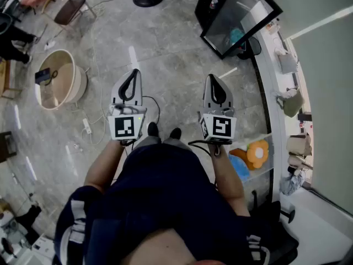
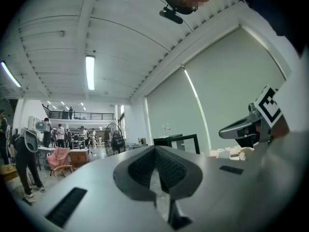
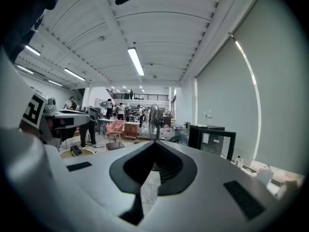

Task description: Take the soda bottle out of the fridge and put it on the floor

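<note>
The grey stone floor (image 1: 171, 43) fills most of the head view, and that is where the bottle must end up. At the upper right of that view stands a black cabinet with a glass front, which I take to be the fridge (image 1: 210, 5). It is well apart from both of your hands, and whether its door is shut I cannot tell through the glare. A round beige tub (image 1: 81, 84) sits at the left of the frame and has no part in this job.

Your left hand-held gripper (image 2: 155, 150) and your right hand-held gripper (image 3: 155, 143) are side by side at the middle of the head view, both clenched tip to tip on nothing.

The soda bottle shows in no view. A bluish patch (image 1: 237, 36) lies behind the glass, too blurred to name, so expect the bottle to be inside the fridge. Reckon on it being smooth, round and probably damp from the cold, heavy if full, with walls that give under a hard squeeze. Spread the jaws wide first, take it across the body just below the shoulder, and keep it upright.
</note>
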Available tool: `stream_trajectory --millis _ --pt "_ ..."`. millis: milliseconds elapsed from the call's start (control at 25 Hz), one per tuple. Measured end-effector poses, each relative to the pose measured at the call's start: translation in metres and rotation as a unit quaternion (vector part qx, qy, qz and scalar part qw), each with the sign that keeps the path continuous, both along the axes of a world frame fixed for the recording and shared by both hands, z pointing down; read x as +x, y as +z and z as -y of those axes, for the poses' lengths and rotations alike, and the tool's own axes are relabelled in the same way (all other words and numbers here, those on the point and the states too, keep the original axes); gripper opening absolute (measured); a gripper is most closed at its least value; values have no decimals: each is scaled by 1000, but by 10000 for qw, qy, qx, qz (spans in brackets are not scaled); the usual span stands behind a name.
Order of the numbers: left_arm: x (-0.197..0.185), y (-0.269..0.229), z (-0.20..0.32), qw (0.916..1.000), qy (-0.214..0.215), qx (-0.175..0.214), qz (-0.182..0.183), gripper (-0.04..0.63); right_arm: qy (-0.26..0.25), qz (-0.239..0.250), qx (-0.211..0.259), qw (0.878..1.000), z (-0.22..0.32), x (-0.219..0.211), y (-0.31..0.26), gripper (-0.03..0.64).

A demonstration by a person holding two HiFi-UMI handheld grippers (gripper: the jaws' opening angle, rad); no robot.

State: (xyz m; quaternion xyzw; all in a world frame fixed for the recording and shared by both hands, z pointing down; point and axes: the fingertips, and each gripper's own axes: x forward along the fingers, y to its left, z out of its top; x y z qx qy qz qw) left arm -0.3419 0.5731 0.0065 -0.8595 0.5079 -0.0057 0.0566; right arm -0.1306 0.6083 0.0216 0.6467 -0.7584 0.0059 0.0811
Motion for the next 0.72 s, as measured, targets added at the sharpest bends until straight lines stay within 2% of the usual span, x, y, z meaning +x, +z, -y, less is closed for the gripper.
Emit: stream_trajectory --millis 720 --pt "6 8 -4 9999 59 -147 0 25 -114 44 -1 9999 -1 -3 4 17"
